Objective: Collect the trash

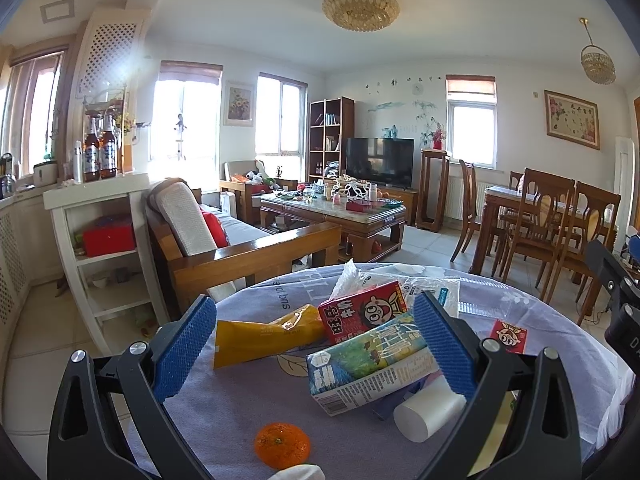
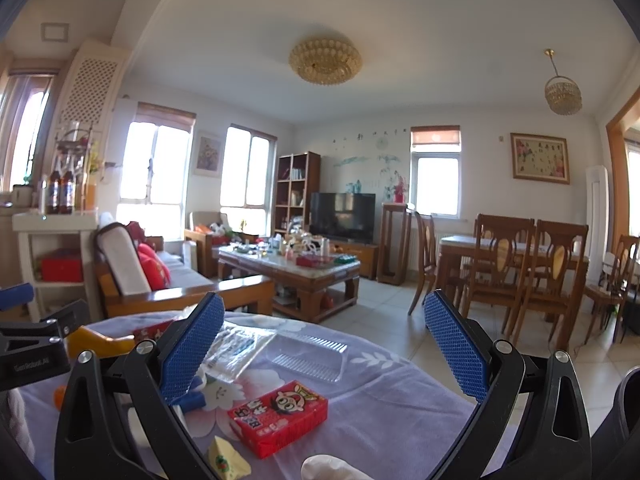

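Observation:
A round table under a lilac cloth (image 1: 240,400) holds the litter. My left gripper (image 1: 316,308) is open just above it. Between its blue pads lie a yellow wrapper (image 1: 264,336), a red milk box (image 1: 360,312) and a green-and-blue carton (image 1: 372,364) leaning on a tipped white paper cup (image 1: 428,408). A tangerine (image 1: 282,444) sits nearer. My right gripper (image 2: 325,304) is open too, empty, over a small red box (image 2: 280,416), a clear plastic tray (image 2: 308,356) and a clear bag (image 2: 236,352). A yellow wedge wrapper (image 2: 226,460) lies at the bottom.
A wooden sofa (image 1: 248,252) stands just beyond the table, with a white shelf unit (image 1: 100,240) to its left and a cluttered coffee table (image 1: 336,216) behind. Dining table and chairs (image 1: 540,232) fill the right. The tiled floor (image 2: 400,312) between them is open.

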Motion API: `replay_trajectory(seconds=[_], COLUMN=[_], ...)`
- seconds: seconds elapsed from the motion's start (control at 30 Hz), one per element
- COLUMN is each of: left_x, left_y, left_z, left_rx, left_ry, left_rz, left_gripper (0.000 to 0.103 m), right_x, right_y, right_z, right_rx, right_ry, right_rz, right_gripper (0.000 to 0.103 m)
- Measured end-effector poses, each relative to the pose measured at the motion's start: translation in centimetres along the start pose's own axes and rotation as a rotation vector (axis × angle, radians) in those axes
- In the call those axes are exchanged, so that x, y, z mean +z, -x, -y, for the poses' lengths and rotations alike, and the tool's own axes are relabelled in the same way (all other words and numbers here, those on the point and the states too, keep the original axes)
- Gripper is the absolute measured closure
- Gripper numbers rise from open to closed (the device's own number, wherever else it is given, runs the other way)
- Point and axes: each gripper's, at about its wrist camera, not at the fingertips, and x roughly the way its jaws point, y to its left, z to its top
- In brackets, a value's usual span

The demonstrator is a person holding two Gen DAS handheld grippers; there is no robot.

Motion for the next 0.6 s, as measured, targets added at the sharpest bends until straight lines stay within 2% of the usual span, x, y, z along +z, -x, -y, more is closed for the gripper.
replay_trajectory(seconds=[0.17, 0.3, 0.4, 0.53, 0.6], left_x=[0.0, 0.0, 0.3, 0.6, 0.4], left_y=[-0.5, -0.4, -1.2, -3.4, -4.4], left_z=[-0.3, -1.0, -2.6, -5.6, -7.3], left_rx=[-0.059, -0.067, -0.142, -0.155, -0.175], left_ry=[0.009, 0.037, 0.020, -0.095, -0.106], left_rz=[-0.036, -0.045, -0.106, -0.245, -0.309], left_gripper=[0.005, 0.005, 0.005, 0.005, 0.005], right_x=[-0.4, -0.7, -0.9, -1.3, -1.5], right_y=[-1.0, -1.7, -2.4, -3.8, -4.0], right_z=[0.2, 0.3, 0.3, -0.9, -1.6], right_rx=[0.047, 0.105, 0.181, 0.339, 0.362], right_ry=[-0.018, -0.040, -0.059, -0.030, 0.004], right_rz=[-0.065, -0.108, -0.153, -0.286, -0.338], right_gripper=[0.004, 0.004, 0.004, 0.004, 0.004])
